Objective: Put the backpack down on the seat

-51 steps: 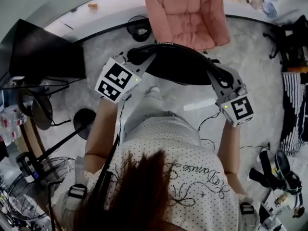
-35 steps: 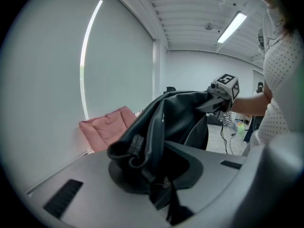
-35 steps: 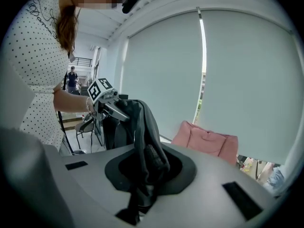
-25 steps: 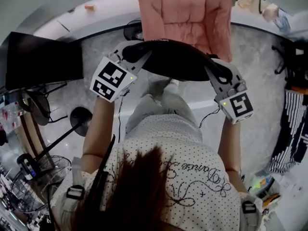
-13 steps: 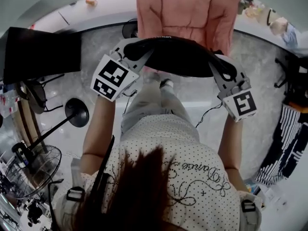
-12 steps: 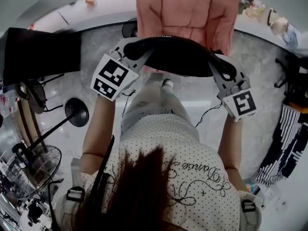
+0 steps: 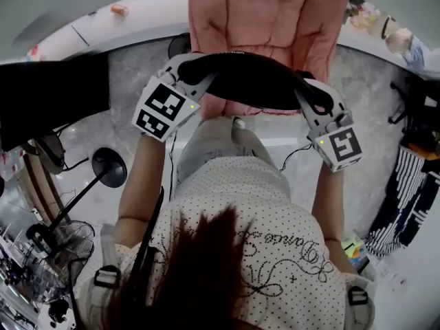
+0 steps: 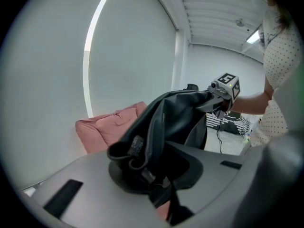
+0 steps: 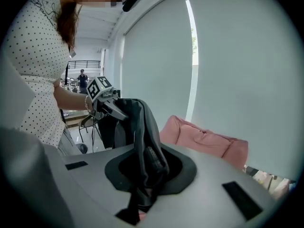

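Head view: left gripper (image 7: pixel 194 72) and right gripper (image 7: pixel 309 96) each clenched on 1 end of black backpack (image 7: pixel 251 81), slung above pink seat's (image 7: pixel 261 12) near edge. Best lowered level, released once resting.

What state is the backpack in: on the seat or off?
Off: left gripper and right gripper hold the backpack aloft before the seat.

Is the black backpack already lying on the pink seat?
No, the backpack hangs in the air between the left gripper and right gripper, with the seat behind it.
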Demonstrator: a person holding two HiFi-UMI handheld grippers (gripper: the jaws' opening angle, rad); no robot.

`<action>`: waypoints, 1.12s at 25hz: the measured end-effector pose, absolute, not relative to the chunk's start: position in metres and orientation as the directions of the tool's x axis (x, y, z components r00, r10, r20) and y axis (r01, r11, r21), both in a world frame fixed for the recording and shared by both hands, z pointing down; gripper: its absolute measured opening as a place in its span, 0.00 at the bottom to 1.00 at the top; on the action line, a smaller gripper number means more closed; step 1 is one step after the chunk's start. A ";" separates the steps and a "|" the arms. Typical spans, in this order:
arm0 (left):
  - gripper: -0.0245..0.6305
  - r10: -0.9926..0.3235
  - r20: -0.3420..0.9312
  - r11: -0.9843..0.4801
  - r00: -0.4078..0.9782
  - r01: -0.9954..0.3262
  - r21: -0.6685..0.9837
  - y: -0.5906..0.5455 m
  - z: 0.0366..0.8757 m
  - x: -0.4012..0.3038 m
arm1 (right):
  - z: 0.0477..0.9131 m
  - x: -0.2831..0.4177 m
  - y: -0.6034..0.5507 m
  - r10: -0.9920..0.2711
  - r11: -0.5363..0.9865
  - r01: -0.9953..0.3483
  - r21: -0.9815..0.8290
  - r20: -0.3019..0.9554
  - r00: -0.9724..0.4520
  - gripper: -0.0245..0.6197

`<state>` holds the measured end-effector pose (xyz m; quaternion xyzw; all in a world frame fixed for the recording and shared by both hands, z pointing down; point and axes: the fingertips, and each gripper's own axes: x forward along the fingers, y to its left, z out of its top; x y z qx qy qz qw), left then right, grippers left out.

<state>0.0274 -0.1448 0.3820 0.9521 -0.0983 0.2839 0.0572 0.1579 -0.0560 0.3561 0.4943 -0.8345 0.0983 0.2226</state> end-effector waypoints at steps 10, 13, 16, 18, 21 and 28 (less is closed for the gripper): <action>0.12 -0.071 0.587 -0.974 0.806 -0.183 0.134 -0.177 0.420 0.049 | 0.393 0.182 -0.090 -0.769 0.432 -0.902 -0.021 0.514 -0.381 0.12; 0.12 -0.071 0.595 -0.969 0.800 -0.196 0.149 -0.181 0.434 0.057 | 0.412 0.193 -0.095 -0.749 0.440 -0.896 -0.056 0.528 -0.401 0.12; 0.12 -0.075 0.616 -0.963 0.784 -0.217 0.160 -0.182 0.454 0.071 | 0.438 0.211 -0.098 -0.723 0.452 -0.886 -0.101 0.541 -0.430 0.12; 0.12 -0.089 0.627 -0.956 0.774 -0.242 0.163 -0.187 0.468 0.080 | 0.454 0.221 -0.102 -0.704 0.463 -0.878 -0.117 0.553 -0.445 0.12; 0.13 -0.110 0.636 -0.937 0.764 -0.292 0.189 -0.190 0.488 0.088 | 0.471 0.231 -0.109 -0.681 0.488 -0.865 -0.117 0.570 -0.461 0.12; 0.13 -0.123 0.673 -0.917 0.729 -0.343 0.203 -0.193 0.557 0.121 | 0.539 0.269 -0.119 -0.626 0.478 -0.863 -0.164 0.625 -0.466 0.13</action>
